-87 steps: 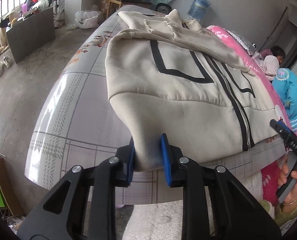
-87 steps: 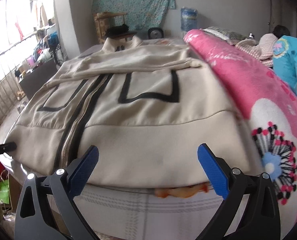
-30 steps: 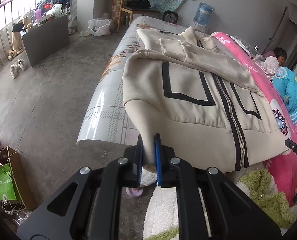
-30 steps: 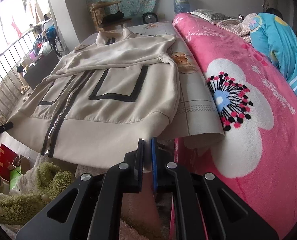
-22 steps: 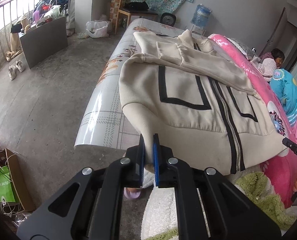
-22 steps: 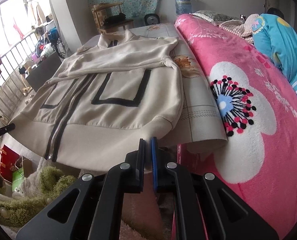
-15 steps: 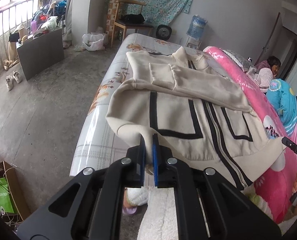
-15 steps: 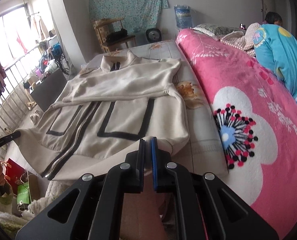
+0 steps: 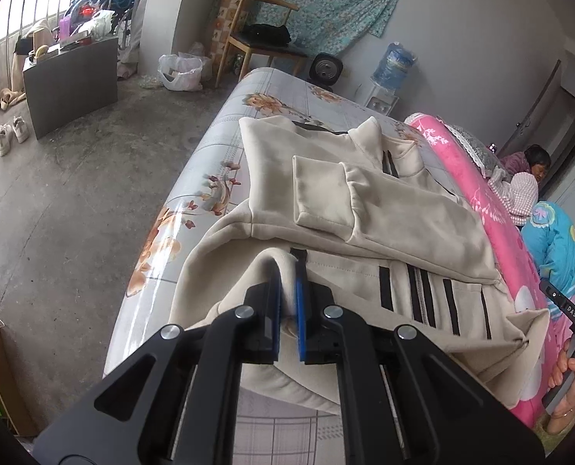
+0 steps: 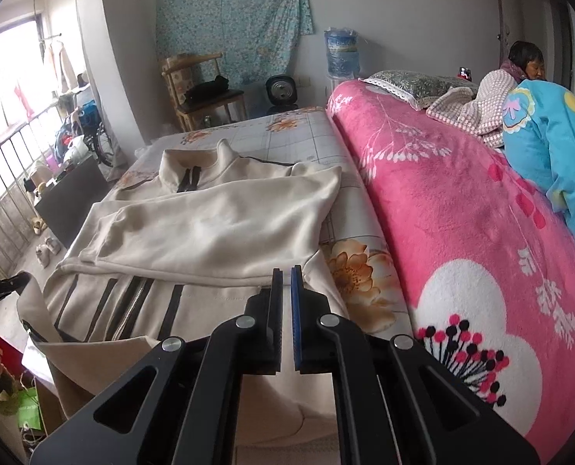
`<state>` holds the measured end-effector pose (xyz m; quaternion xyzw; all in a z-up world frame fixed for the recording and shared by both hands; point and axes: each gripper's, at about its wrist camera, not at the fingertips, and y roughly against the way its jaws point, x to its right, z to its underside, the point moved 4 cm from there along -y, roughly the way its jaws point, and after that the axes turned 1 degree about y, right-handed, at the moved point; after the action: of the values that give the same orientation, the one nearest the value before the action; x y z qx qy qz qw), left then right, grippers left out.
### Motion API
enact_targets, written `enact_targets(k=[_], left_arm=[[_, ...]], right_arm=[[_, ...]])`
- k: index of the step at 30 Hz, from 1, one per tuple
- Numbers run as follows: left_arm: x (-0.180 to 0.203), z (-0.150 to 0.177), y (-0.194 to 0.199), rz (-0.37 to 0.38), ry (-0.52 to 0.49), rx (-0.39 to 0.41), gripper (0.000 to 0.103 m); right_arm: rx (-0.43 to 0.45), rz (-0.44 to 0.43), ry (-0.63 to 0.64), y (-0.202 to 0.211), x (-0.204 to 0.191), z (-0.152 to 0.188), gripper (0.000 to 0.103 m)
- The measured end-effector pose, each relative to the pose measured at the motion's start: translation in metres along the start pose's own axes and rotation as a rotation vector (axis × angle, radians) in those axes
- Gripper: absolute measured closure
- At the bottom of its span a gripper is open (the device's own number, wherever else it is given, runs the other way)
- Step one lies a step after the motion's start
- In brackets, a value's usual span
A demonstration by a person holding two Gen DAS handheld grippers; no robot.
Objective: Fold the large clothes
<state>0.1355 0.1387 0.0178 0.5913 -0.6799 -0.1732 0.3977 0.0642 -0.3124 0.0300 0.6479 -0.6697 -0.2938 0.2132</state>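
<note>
A cream zip jacket (image 9: 384,209) with black stripes lies face up on the bed, both sleeves folded across its chest. My left gripper (image 9: 287,271) is shut on the left corner of its hem, lifted above the jacket's lower half. In the right wrist view the jacket (image 10: 217,224) stretches toward the collar. My right gripper (image 10: 286,275) is shut on the right hem corner, and cloth hangs beneath it. The raised hem sags between the two grippers. The pinched cloth inside the right jaws is mostly hidden.
The floral bed sheet (image 9: 217,162) ends at a bare concrete floor on the left. A pink flowered blanket (image 10: 461,232) rises along the right side of the jacket. A person (image 10: 523,58) sits at the far right. A wooden chair (image 9: 260,42) stands beyond the bed.
Both grippers have risen and moved forward with the hem, from off the bed's near edge to above the jacket's lower half. The bottom part now curls upward.
</note>
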Motion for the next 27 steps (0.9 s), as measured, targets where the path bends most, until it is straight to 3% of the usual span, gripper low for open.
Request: enact_targets(k=[8,12,14,16,17,21,25,26,27], left_arm=[[-0.015,-0.004,-0.048,-0.016,0.061,-0.056,0.097],[-0.022,-0.001,-0.061,-0.009,0.097,-0.076,0.094],[-0.025,-0.002,-0.061,0.014,0.121,-0.07,0.092],[-0.029,-0.005,-0.054,0.023,0.133,-0.041,0.076],[-0.03,-0.006,-0.049,0.021,0.133,-0.025,0.071],[-0.028,-0.004,-0.028,0.01,0.082,0.013,0.068],[-0.02,0.013,-0.018,-0.012,-0.012,-0.017,0.065],[-0.017,0.018,-0.019,-0.028,-0.044,-0.032,0.064],[-0.015,0.024,-0.021,-0.056,-0.078,-0.045,0.06]], right_arm=[[-0.057,0.032,0.004,-0.032,0.01,0.003,0.099],[-0.069,-0.001,0.004,-0.03,0.01,0.007,0.098],[-0.095,-0.037,0.016,-0.029,0.007,0.011,0.087],[-0.115,-0.063,0.029,-0.028,0.003,0.017,0.054],[-0.133,-0.08,0.048,-0.029,-0.001,0.021,0.051],[-0.22,-0.062,0.127,-0.042,-0.013,0.037,0.049],[-0.285,-0.066,0.167,-0.055,-0.016,0.051,0.049],[-0.296,-0.07,0.174,-0.057,-0.016,0.054,0.051],[-0.312,-0.08,0.177,-0.061,-0.017,0.056,0.06]])
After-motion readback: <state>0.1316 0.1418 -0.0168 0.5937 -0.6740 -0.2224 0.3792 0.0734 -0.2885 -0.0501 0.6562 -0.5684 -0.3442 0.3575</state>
